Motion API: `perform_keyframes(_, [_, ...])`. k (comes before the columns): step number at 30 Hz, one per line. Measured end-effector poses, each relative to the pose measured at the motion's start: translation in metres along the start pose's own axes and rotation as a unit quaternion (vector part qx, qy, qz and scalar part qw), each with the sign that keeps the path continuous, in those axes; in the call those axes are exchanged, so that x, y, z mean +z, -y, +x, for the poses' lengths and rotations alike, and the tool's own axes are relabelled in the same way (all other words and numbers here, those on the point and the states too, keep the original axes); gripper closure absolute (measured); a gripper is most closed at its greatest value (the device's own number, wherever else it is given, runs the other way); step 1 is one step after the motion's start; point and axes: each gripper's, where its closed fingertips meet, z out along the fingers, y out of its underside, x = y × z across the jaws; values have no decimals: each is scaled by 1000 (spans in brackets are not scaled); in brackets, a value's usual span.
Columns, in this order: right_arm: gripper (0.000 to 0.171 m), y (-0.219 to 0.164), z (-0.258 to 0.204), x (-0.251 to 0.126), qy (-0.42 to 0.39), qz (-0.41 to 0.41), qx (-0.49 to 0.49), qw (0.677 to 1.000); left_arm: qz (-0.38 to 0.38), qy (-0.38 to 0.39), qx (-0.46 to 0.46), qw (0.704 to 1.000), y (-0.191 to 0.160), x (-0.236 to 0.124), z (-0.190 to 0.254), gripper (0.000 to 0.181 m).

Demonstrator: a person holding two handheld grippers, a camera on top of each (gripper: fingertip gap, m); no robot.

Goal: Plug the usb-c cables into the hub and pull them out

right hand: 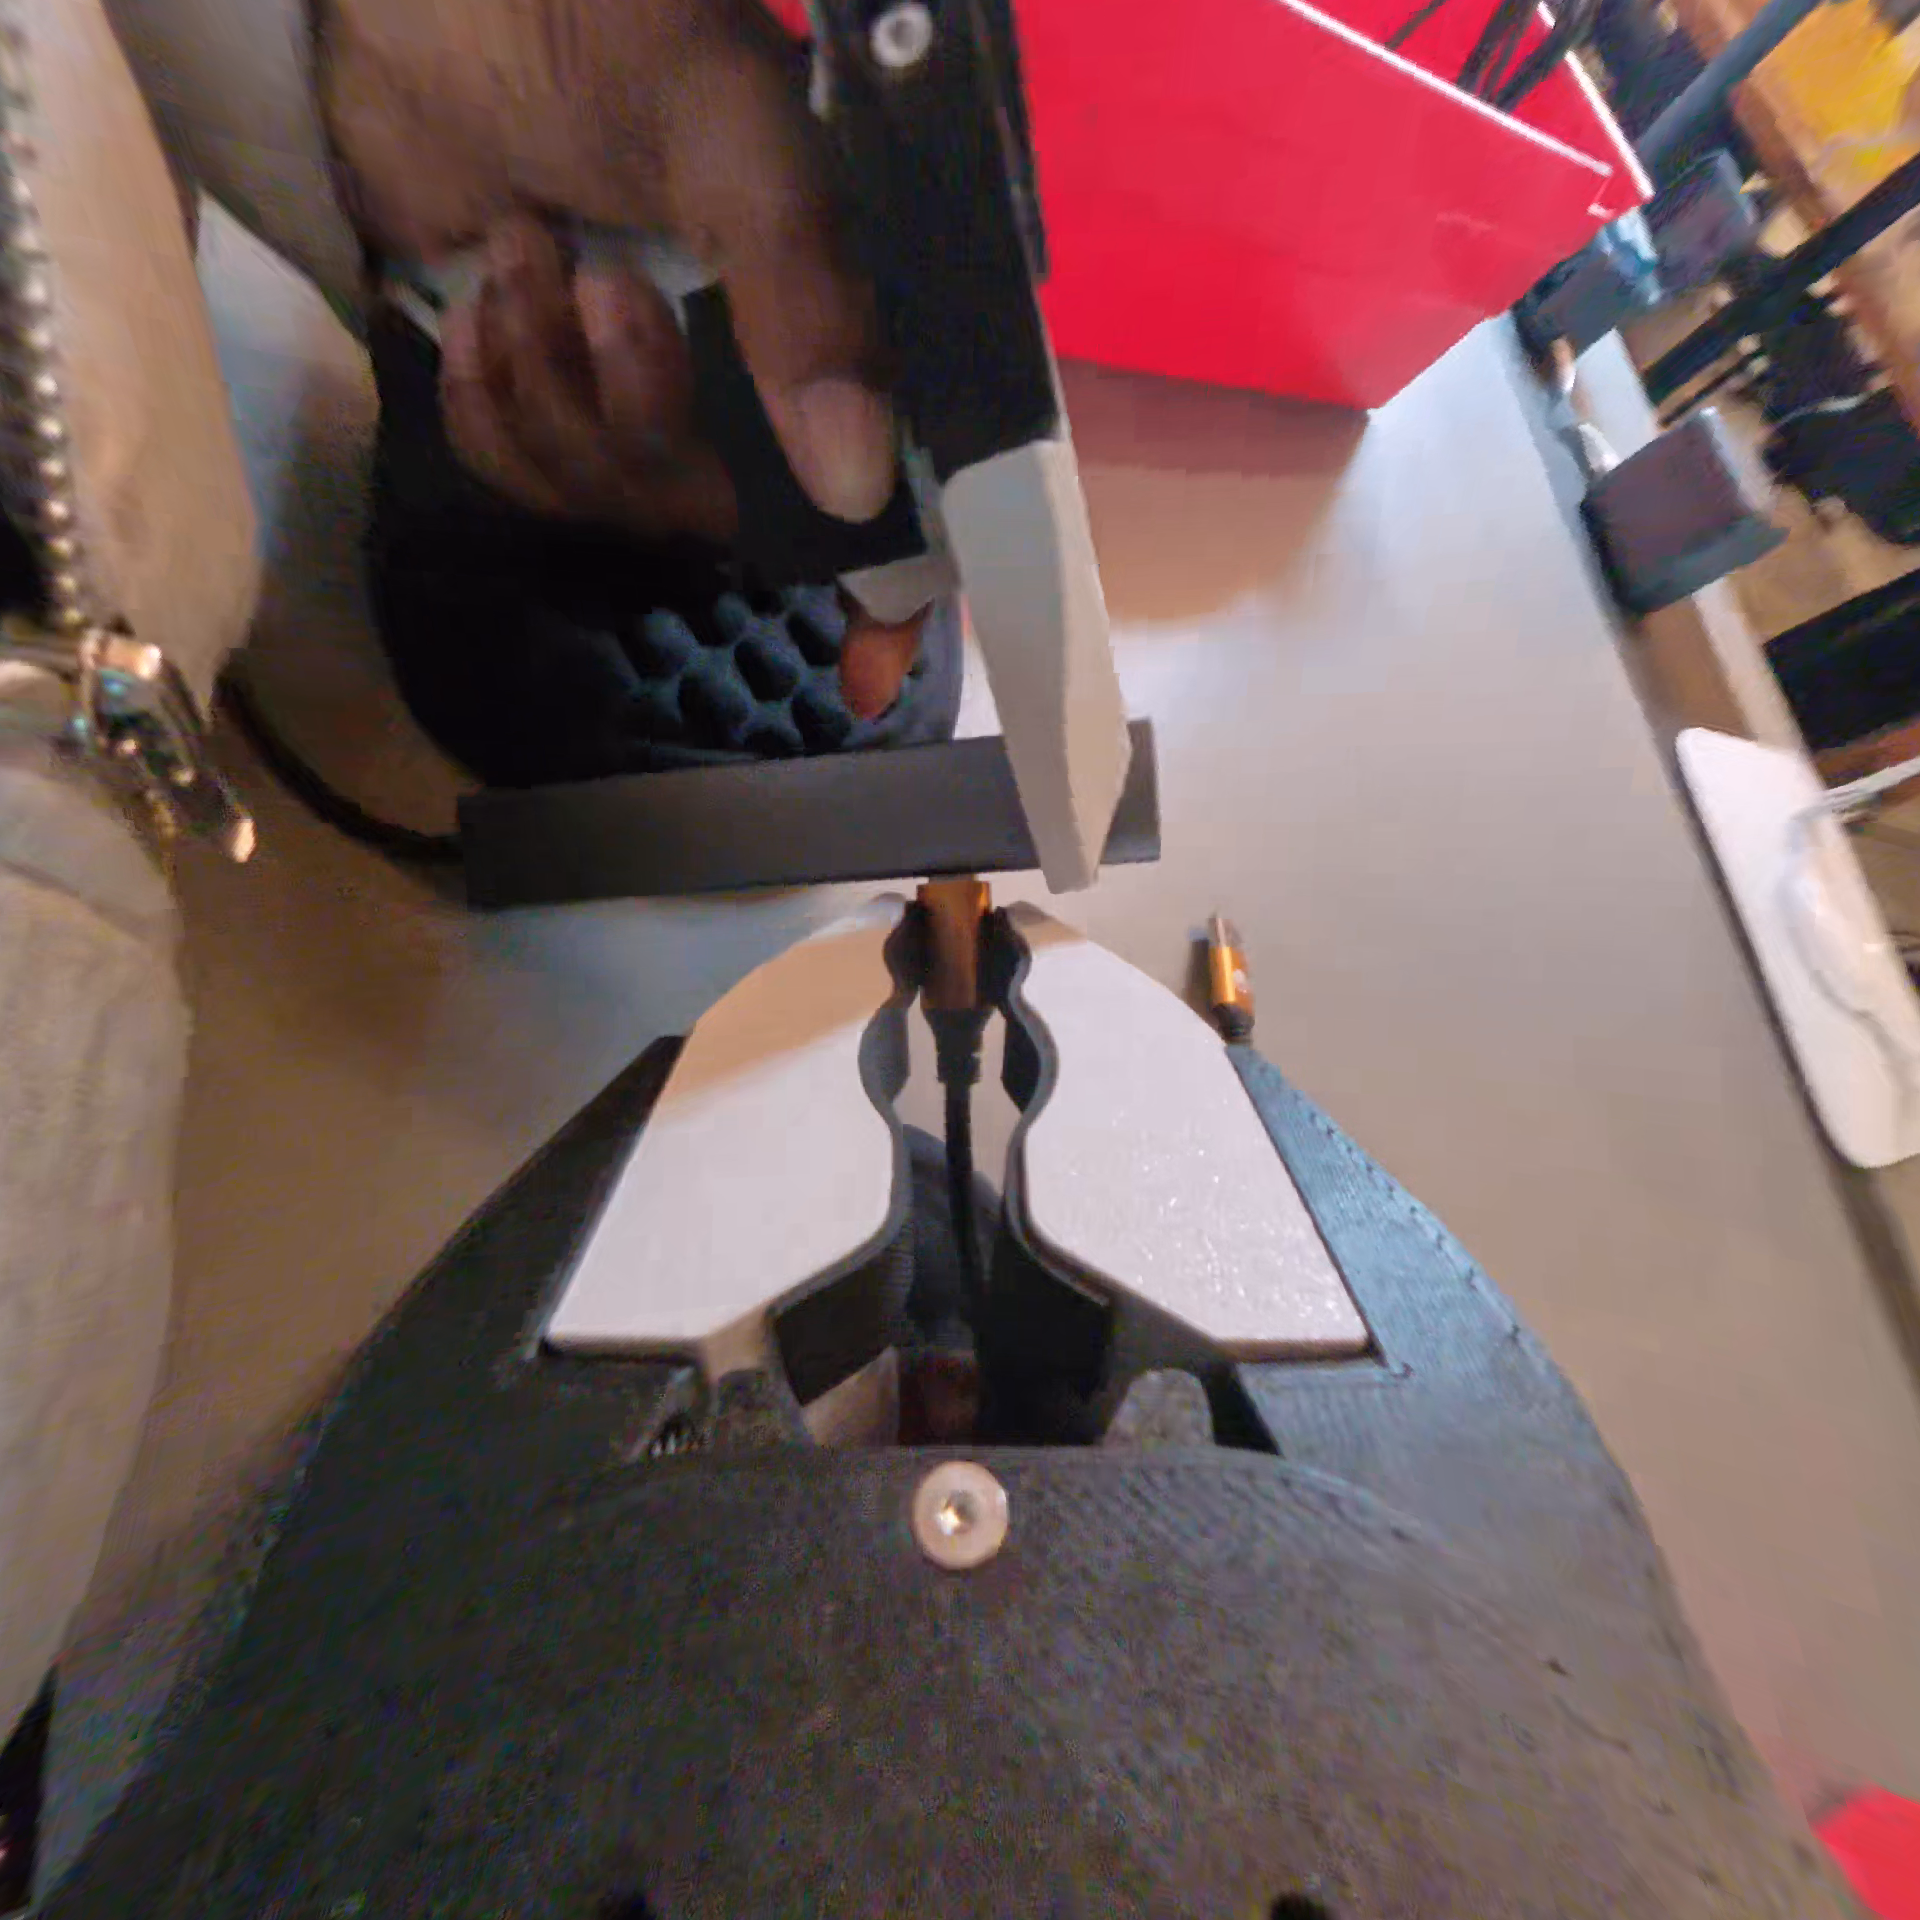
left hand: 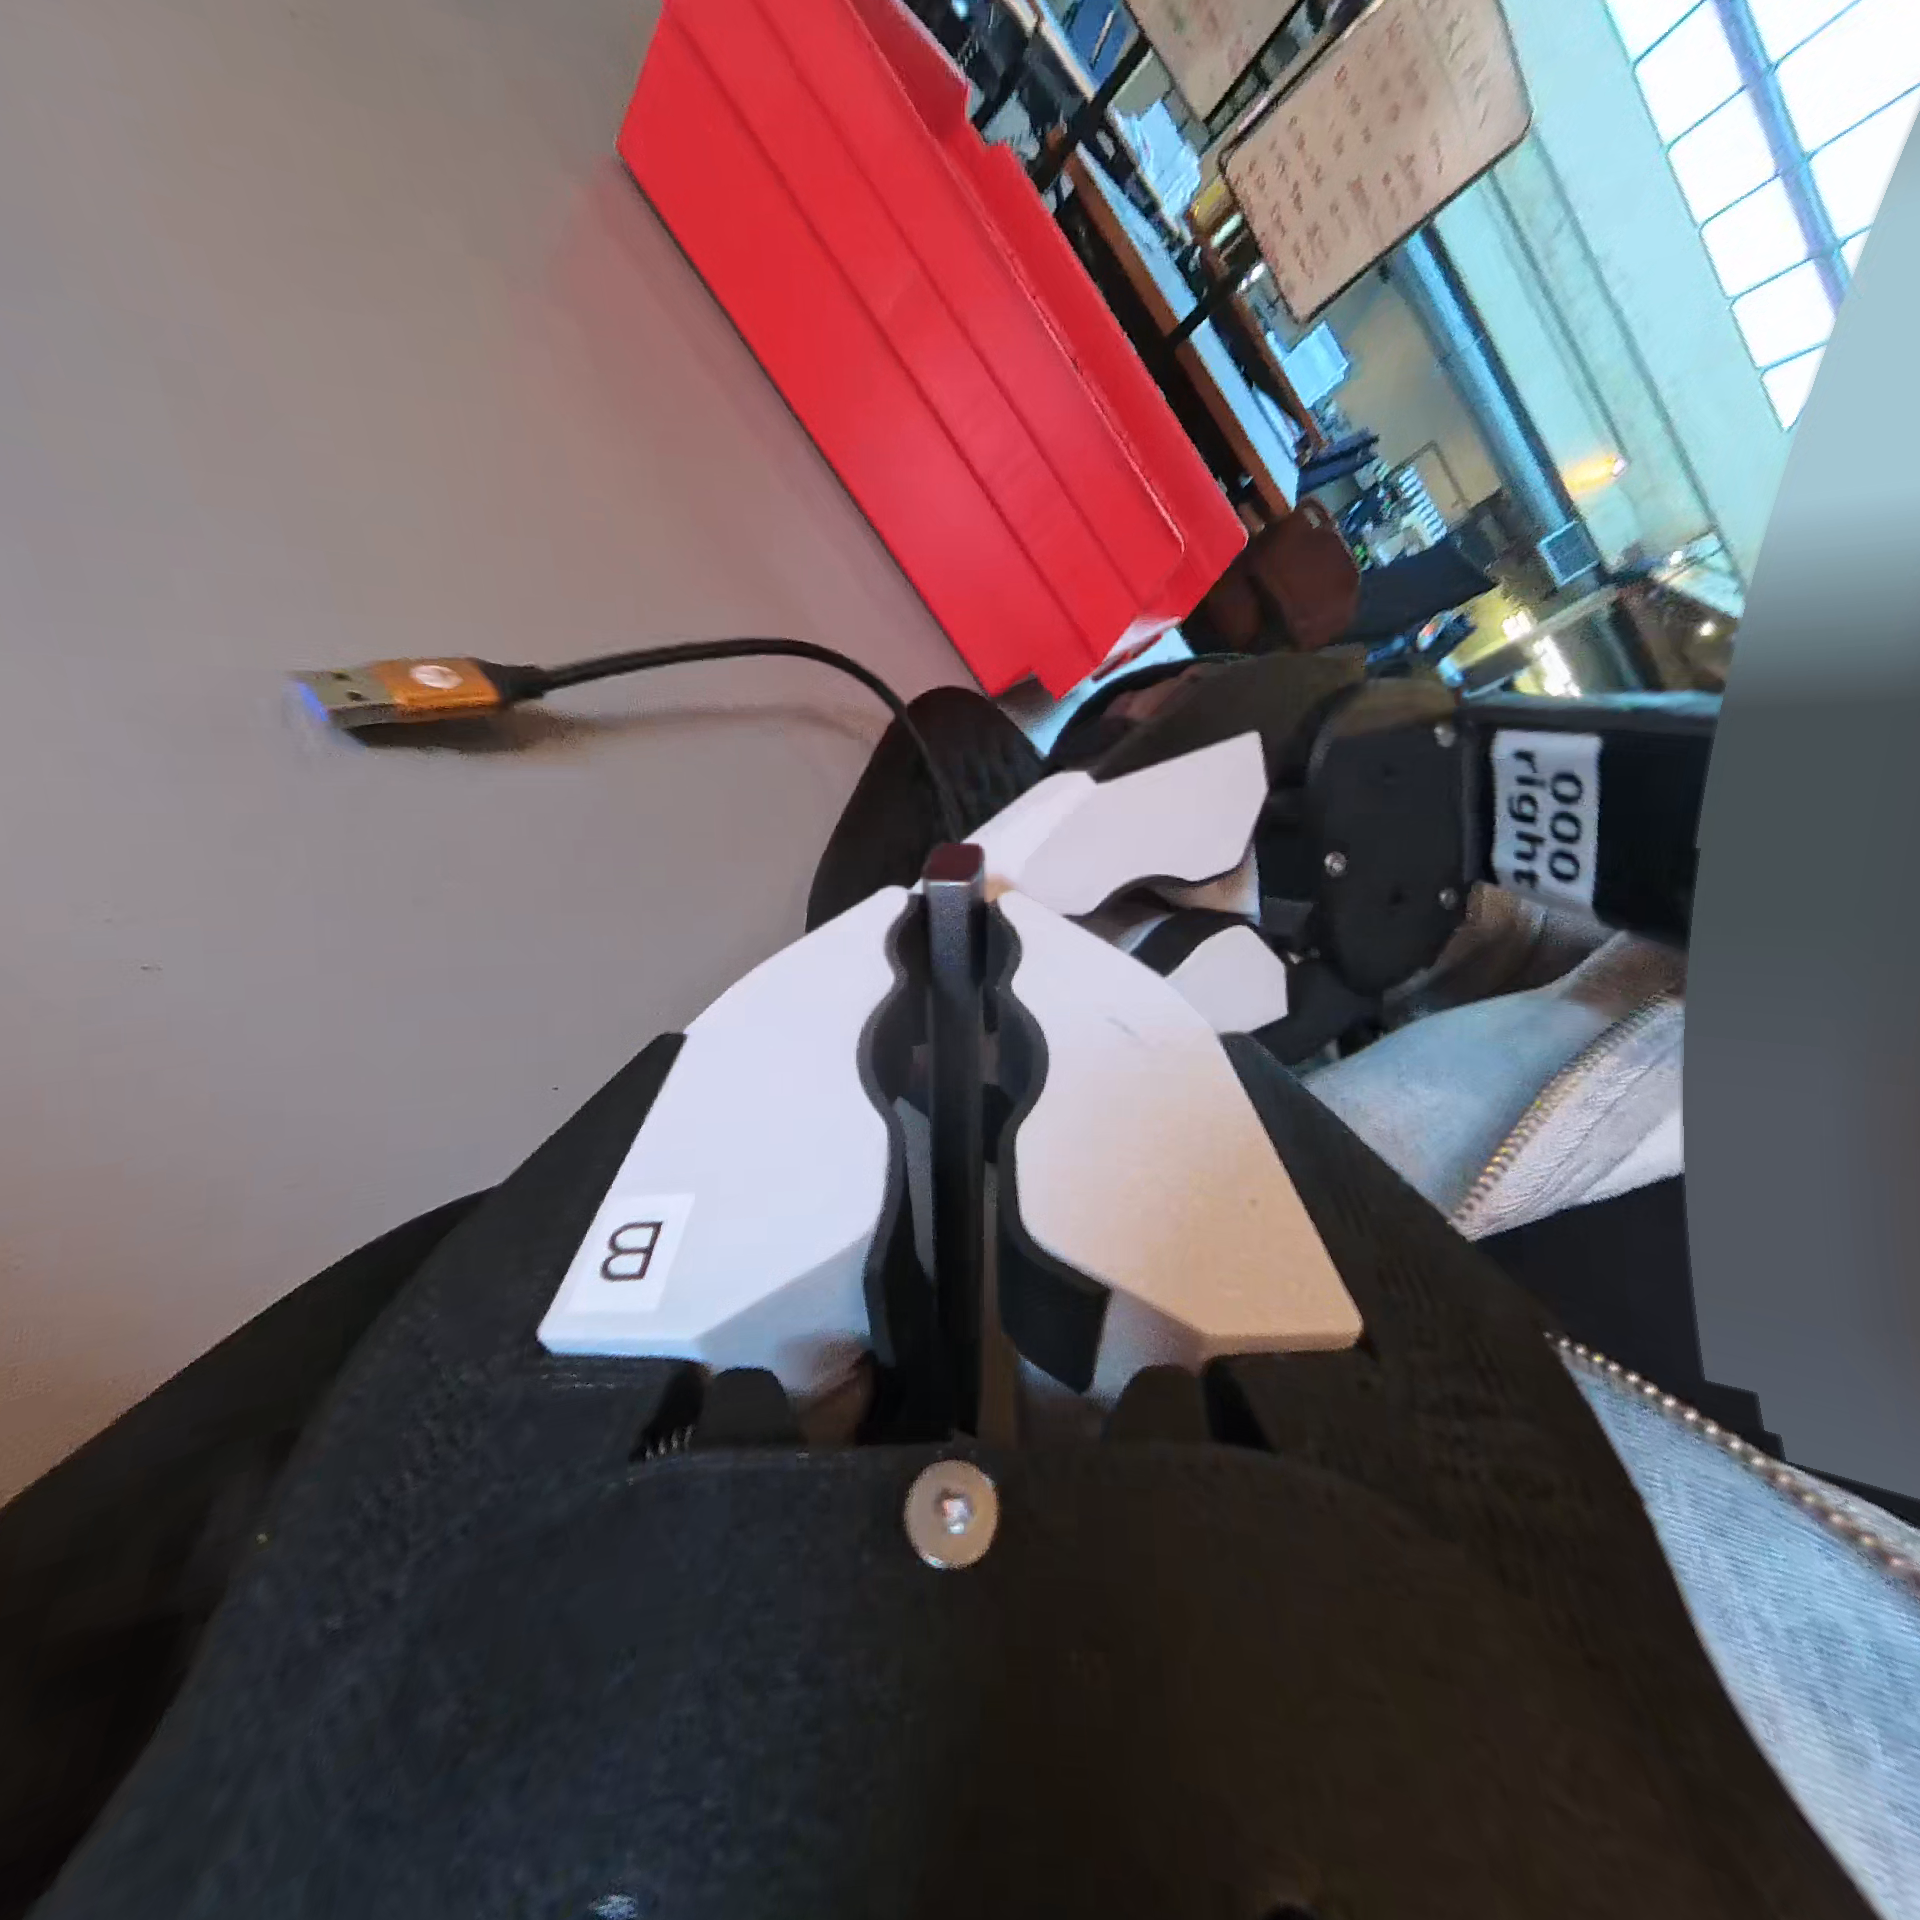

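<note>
My left gripper (left hand: 956,894) is shut on the black hub (left hand: 954,1039), seen edge-on between its white fingers. In the right wrist view the hub (right hand: 727,821) is a dark flat bar held above the table, with a left gripper finger (right hand: 1039,675) clamped over its right end. My right gripper (right hand: 948,914) is shut on an orange USB-C plug (right hand: 951,956) whose front meets the hub's long edge; its metal tip is hidden. Its black cable (right hand: 961,1143) runs back between the fingers. The right gripper (left hand: 1122,831) also shows just beyond the hub in the left wrist view.
A second orange plug (right hand: 1231,977) lies on the grey table (right hand: 1351,727) to the right. An orange USB-A plug (left hand: 426,686) with a black cable (left hand: 727,655) lies on the table. A red bin (left hand: 914,343) stands behind. A dark block (right hand: 1673,509) and a white object (right hand: 1808,935) sit at the right.
</note>
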Motion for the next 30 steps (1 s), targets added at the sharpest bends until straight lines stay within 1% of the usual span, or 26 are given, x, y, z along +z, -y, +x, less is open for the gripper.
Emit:
perform_keyframes(1, [158,1,0,-2,-12,2,-3,1000,-3,-2,8,1000,-1,1,2,170])
perform_keyframes(2, [159,3,1,-4,-16,14,22,1000,-14,-7,10,1000,-4,1,4,161])
perform_keyframes(3, [158,2,4,-7,-18,20,53,998,-36,-15,8,999,-11,3,7,139])
perform_keyframes(4, [158,2,8,-9,-24,24,75,997,-58,-19,7,998,-20,3,8,129])
perform_keyframes(5, [159,2,11,-12,-29,29,89,995,-63,-26,14,998,-26,3,12,132])
perform_keyframes(6, [159,4,12,-14,-30,36,96,994,-61,-36,30,997,-29,3,18,148])
perform_keyframes(7, [159,5,11,-15,-32,38,99,994,-61,-25,51,997,-30,3,19,157])
perform_keyframes(8, [159,4,11,-16,-33,36,96,994,-56,4,70,996,-27,2,13,171])
perform_keyframes(10, [159,2,10,-16,-31,26,98,994,-55,17,89,994,-27,2,12,171])
perform_keyframes(11, [158,1,11,-16,-41,14,74,996,-48,25,94,994,-27,2,11,171])
perform_keyframes(13, [157,-2,14,-15,-89,-12,-16,996,-18,42,94,994,-23,0,12,171])
perform_keyframes(15, [156,2,20,-16,-134,-2,-76,988,35,48,66,996,-15,-2,16,172])
perform_keyframes(17, [157,3,21,-11,-159,1,-24,987,77,70,58,993,-9,-6,11,173])
perform_keyframes(19, [157,3,18,-6,-171,-2,17,985,97,79,40,991,-9,-10,6,174])
perform_keyframes(20, [157,6,18,-6,-166,5,16,986,108,73,40,991,-8,-12,8,174])
perform_keyframes(22, [157,8,22,-9,-130,17,-38,991,126,77,58,987,-9,-11,11,172])
perform_keyframes(23, [157,12,27,-10,-122,28,-23,992,146,90,71,983,-4,-12,12,172])
perform_keyframes(24, [157,14,31,-7,-131,35,25,990,165,100,71,979,1,-15,10,172])
perform_keyframes(25, [158,16,31,-2,-163,37,74,983,178,103,67,976,6,-19,6,173])
perform_keyframes(26, [158,13,26,2,-191,25,67,979,171,104,62,978,5,-22,2,173])
perform_keyframes(27, [157,12,23,1,-191,20,25,981,163,95,57,980,1,-22,3,173])
perform_keyframes(28, [157,13,24,-3,-154,31,5,988,165,93,68,980,0,-22,7,172])
perform_keyframes(29, [157,17,31,-8,-127,43,5,991,172,92,86,977,4,-21,11,172])
perform_keyframes(30, [157,21,37,-10,-129,44,12,991,190,87,84,974,11,-22,13,172])
